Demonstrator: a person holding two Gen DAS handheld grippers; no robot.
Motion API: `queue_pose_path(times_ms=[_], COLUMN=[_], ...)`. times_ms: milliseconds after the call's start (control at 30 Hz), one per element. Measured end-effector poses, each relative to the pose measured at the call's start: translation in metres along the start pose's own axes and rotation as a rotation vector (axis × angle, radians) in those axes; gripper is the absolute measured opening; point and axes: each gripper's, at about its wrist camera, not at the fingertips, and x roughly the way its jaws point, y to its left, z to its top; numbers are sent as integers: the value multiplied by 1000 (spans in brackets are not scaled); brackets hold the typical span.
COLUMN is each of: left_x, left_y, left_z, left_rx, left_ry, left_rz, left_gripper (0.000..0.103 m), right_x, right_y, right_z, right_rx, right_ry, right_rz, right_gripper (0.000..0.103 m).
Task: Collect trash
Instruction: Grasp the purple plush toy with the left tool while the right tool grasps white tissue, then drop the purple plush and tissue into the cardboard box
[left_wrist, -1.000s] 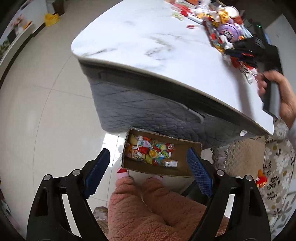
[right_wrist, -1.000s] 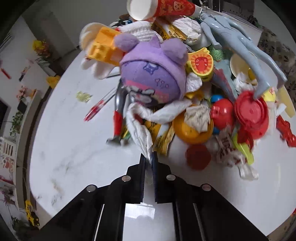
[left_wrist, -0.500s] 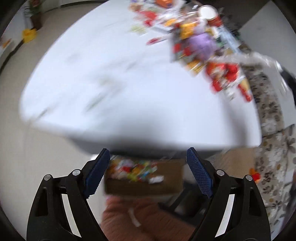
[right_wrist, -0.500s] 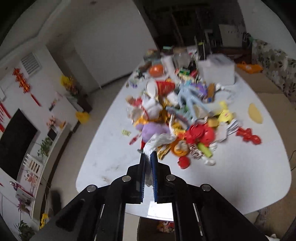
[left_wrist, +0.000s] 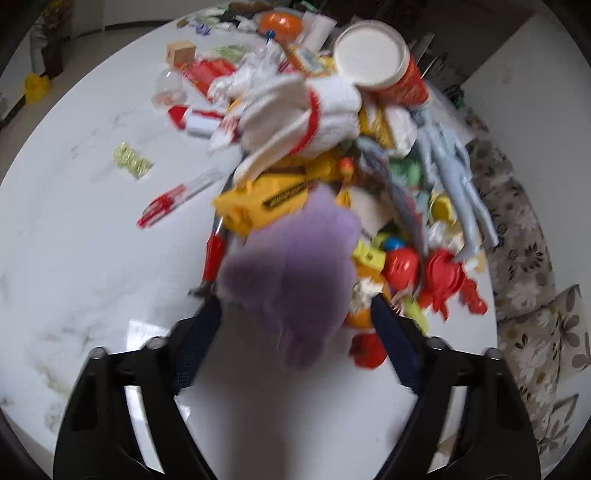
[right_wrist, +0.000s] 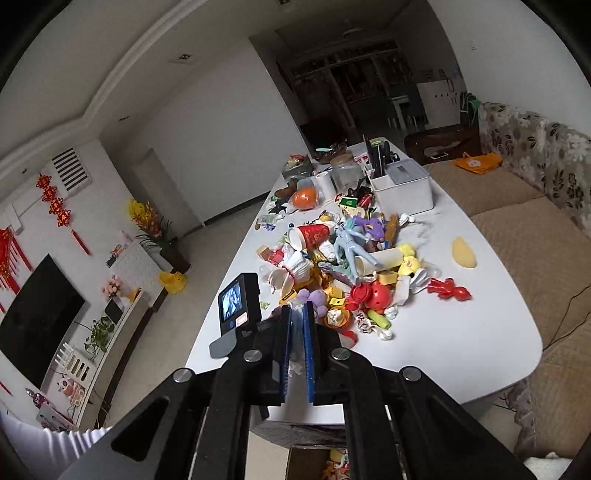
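A heap of toys and trash (right_wrist: 343, 266) lies on the white marble table (right_wrist: 461, 332). My right gripper (right_wrist: 295, 317) is raised above the table's near end, shut on a crumpled white wrapper (right_wrist: 296, 363). My left gripper (left_wrist: 295, 321) is open over the pile, its fingers on either side of a purple plush toy (left_wrist: 291, 273), not closed on it. The left gripper's body and screen (right_wrist: 236, 310) show in the right wrist view. A cardboard box (right_wrist: 325, 463) with trash sits on the floor below the table edge.
A red paper cup (left_wrist: 380, 62), white gloves (left_wrist: 295, 107), a yellow toy (left_wrist: 266, 203), a pale blue figure (left_wrist: 450, 158) and red plastic pieces (left_wrist: 443, 280) crowd the pile. A white bin (right_wrist: 402, 188) stands farther back. A sofa (right_wrist: 535, 240) runs along the right.
My right gripper pulled the white wrapper out of the pile and lifted back. My left gripper swung up from the floor box to the pile, around the purple plush.
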Motion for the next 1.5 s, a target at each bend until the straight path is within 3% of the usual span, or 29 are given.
queue_pose_path(times_ms=[33,100,167,300,533,700,867,1000,1133,1300,1367,1500], left_x=[2,2,-6,-46,-138,-204,-234,-222,-181,-101,-78,3], left_y=[0,0,2,13,22,41,69,94,114,143,151,169], left_z=[1,5,8,19,16,-15,-71,-128,-184,-246,-265,-301], left_rx=[13,17,-10,-78,-16,83,129,106,61,-28,-52,-45], left_ry=[9,18,16,-17,-112,-159,-116,-2,129,305,340,419], left_rz=[0,-22,-89,-237,-377,-402,-372,-331,-322,-243,-226,-121], left_gripper=[58,54,47,47,47,48,48,48,48,48,48,49], right_x=[-4,-7,-5,-1,-2,-15,-29,-22,6,59,86,145], right_y=[-1,-5,-7,-6,10,30,48,50,36,6,-12,-52], right_z=[-1,-4,-6,-6,-2,-1,-9,-34,-69,-134,-168,-238], right_rx=[3,12,19,24,3,-47,-109,-110,-62,-5,27,64], right_ry=[-1,0,2,10,1,-5,29,122,258,444,530,663], right_rz=[-3,-6,-14,-1,50,95,127,82,64,31,21,-28], right_gripper=[7,7,7,7,7,7,7,7,7,7,7,7])
